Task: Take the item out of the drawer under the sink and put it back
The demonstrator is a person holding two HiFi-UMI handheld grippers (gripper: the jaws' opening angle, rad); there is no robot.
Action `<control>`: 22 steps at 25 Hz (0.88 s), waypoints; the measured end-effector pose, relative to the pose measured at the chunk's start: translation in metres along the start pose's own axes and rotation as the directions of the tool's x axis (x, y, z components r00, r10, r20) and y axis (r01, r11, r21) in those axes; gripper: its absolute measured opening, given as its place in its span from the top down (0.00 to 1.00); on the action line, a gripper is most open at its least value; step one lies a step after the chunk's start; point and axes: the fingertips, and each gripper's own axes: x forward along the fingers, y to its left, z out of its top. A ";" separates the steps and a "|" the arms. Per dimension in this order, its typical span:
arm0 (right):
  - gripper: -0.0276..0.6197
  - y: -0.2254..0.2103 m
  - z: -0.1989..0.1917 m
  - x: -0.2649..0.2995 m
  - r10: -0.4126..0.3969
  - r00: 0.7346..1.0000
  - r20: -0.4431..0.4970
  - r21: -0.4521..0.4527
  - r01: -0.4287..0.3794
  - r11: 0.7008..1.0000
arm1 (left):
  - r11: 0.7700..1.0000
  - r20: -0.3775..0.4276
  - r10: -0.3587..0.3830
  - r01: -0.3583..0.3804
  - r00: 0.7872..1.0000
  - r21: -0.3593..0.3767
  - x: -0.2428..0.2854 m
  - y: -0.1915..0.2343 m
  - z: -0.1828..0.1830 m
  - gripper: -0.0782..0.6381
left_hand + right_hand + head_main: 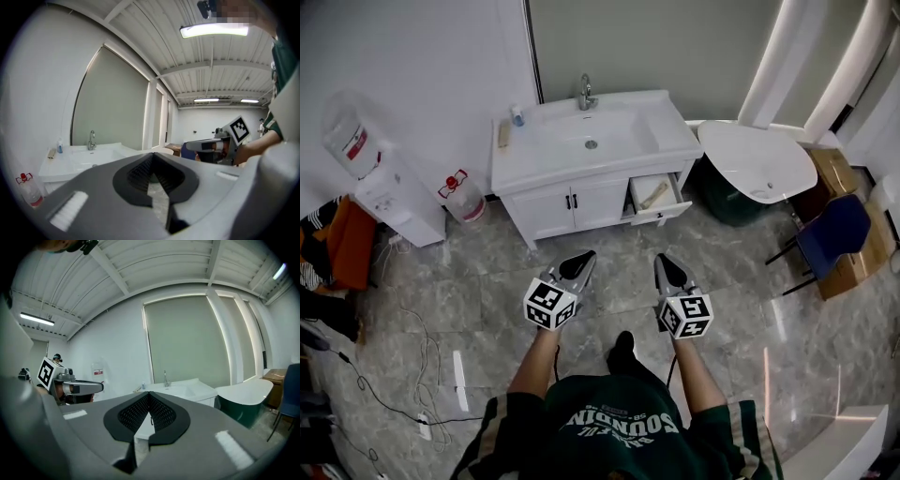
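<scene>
A white sink cabinet (572,202) stands against the far wall. Its right-hand drawer (659,208) is pulled open, and a beige elongated item (653,195) lies inside. My left gripper (580,260) and right gripper (667,264) hover side by side over the floor, well short of the cabinet. Both are shut and empty. In the left gripper view the left gripper (152,160) has its jaws meeting at the tips, with the basin (86,158) beyond and the right gripper (206,146) alongside. In the right gripper view the right gripper (150,398) points toward the sink (180,391).
A water dispenser (389,192) and a spare bottle (465,198) stand left of the cabinet. A white tub on a dark green base (757,161), a blue chair (834,234) and cardboard boxes (858,253) are on the right. Cables (394,375) trail over the marble floor at left.
</scene>
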 end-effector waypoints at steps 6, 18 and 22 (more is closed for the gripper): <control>0.95 -0.072 0.046 0.084 0.061 0.998 0.005 -0.043 -0.060 0.997 | 0.999 0.011 0.046 -0.046 0.999 -0.010 0.091 0.043 0.028 0.82; 0.95 -0.112 0.061 0.230 0.157 0.988 -0.005 -0.044 -0.157 0.987 | 0.989 0.006 0.145 -0.144 0.989 -0.040 0.164 0.156 0.036 0.82; 0.95 -0.120 0.063 0.293 0.150 0.989 -0.008 -0.052 -0.150 0.987 | 0.989 0.011 0.145 -0.144 0.989 -0.046 0.194 0.217 0.036 0.82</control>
